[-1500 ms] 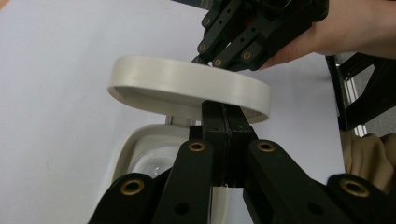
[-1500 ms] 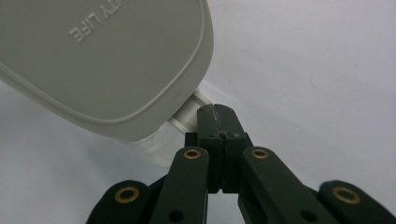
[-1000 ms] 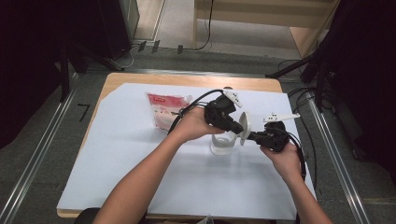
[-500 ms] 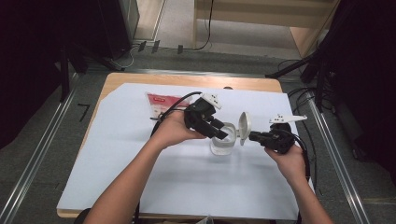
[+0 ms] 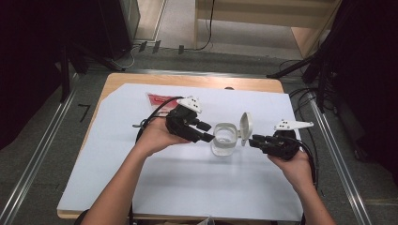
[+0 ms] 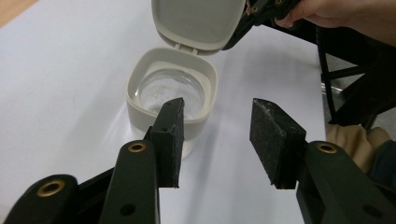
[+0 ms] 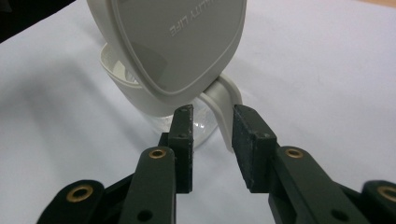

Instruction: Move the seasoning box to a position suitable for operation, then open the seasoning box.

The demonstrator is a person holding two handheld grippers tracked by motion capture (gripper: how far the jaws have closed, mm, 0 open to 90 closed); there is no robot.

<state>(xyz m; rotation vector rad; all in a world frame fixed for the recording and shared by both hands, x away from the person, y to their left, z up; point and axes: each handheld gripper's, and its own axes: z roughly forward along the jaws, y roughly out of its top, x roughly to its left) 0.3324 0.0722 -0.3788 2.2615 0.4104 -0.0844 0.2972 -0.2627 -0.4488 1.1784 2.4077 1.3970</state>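
A small clear jar (image 5: 224, 140) with a white collar stands in the middle of the white sheet. Its hinged lid (image 5: 246, 126) is tipped up on the right side. My left gripper (image 5: 206, 132) sits just left of the jar. Its jaws have just opened and eased back a little, with nothing between them (image 6: 217, 135). The jar (image 6: 140, 107) and lid (image 6: 196, 23) lie beyond them. My right gripper (image 5: 253, 140) reaches in from the right. Its jaws have just been opening (image 7: 212, 123). The lid's white strap (image 7: 226, 105) stands loosely between them, below the lid (image 7: 182, 46).
A red and white packet (image 5: 157, 99) lies at the back left of the sheet, behind my left hand. The white sheet (image 5: 187, 183) covers most of the wooden table (image 5: 187, 80). Black cables trail from both grippers.
My left gripper has drawn back to the left, off the jar, and its jaws have opened. The right gripper has stayed in place and its jaws have loosened around the lid's strap.
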